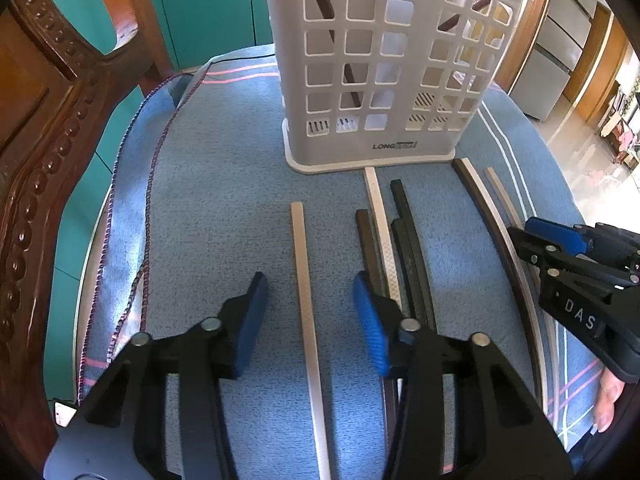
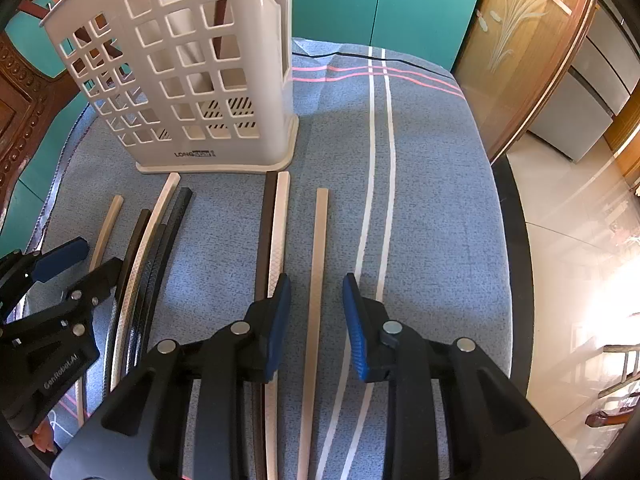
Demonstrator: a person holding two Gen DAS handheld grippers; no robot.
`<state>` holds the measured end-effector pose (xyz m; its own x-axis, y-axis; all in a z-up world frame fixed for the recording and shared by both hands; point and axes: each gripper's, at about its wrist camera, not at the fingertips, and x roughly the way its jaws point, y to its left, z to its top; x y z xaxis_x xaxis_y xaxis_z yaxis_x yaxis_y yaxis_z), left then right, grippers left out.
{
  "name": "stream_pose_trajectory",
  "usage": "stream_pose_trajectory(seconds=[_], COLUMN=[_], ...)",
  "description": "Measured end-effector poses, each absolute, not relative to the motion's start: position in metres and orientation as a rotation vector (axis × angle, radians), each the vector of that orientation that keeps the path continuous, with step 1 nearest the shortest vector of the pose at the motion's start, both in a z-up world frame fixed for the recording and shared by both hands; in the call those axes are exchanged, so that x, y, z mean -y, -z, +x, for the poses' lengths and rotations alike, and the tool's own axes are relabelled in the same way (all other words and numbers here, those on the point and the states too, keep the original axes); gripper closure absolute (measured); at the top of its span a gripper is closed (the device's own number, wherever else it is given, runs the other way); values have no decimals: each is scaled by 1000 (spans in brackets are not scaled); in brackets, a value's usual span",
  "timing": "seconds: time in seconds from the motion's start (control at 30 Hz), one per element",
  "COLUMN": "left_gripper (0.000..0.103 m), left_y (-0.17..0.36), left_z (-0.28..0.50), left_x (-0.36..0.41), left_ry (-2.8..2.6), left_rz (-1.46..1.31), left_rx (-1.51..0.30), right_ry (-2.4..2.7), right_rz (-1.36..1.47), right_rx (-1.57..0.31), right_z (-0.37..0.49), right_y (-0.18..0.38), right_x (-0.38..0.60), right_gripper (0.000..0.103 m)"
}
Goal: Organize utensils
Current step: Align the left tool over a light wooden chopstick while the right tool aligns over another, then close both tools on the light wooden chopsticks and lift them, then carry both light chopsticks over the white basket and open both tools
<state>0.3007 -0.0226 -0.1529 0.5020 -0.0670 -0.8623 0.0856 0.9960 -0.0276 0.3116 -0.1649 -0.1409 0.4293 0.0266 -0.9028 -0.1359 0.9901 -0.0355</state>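
A white lattice utensil basket (image 1: 376, 64) stands upright on the blue cloth; it also shows in the right wrist view (image 2: 192, 68). Several chopsticks, beige and black, lie side by side in front of it. My left gripper (image 1: 308, 316) is open, its fingers either side of a lone beige chopstick (image 1: 304, 280). A black and white bundle (image 1: 400, 248) lies just to its right. My right gripper (image 2: 316, 316) is open around another beige chopstick (image 2: 318, 264), with a black-and-white pair (image 2: 274, 236) to its left. Each gripper shows at the edge of the other's view.
A carved wooden chair (image 1: 44, 128) stands at the left, behind the table edge. The cloth's (image 2: 436, 208) right edge drops to a tiled floor. A teal wall (image 2: 380, 4) lies behind. The cloth right of the white stripes (image 2: 380, 152) holds nothing.
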Motion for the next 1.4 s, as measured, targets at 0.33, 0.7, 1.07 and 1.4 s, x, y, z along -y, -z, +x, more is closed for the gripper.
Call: stream_pose_trajectory(seconds=[0.33, 0.7, 1.07, 1.4], left_gripper=[65, 96, 96, 96], left_y=[154, 142, 85, -43], left_z=[304, 309, 288, 227], left_x=[18, 1, -9, -46], left_ry=[89, 83, 158, 233], left_rz=[14, -50, -94, -226], left_rx=[-1031, -982, -828, -485], right_ry=[-126, -148, -212, -315], right_rz=[-104, -41, 27, 158], right_rx=[-1124, -1056, -905, -640], right_z=[310, 307, 274, 203], right_y=[138, 115, 54, -43], right_x=[160, 169, 185, 208], right_gripper=[91, 97, 97, 97])
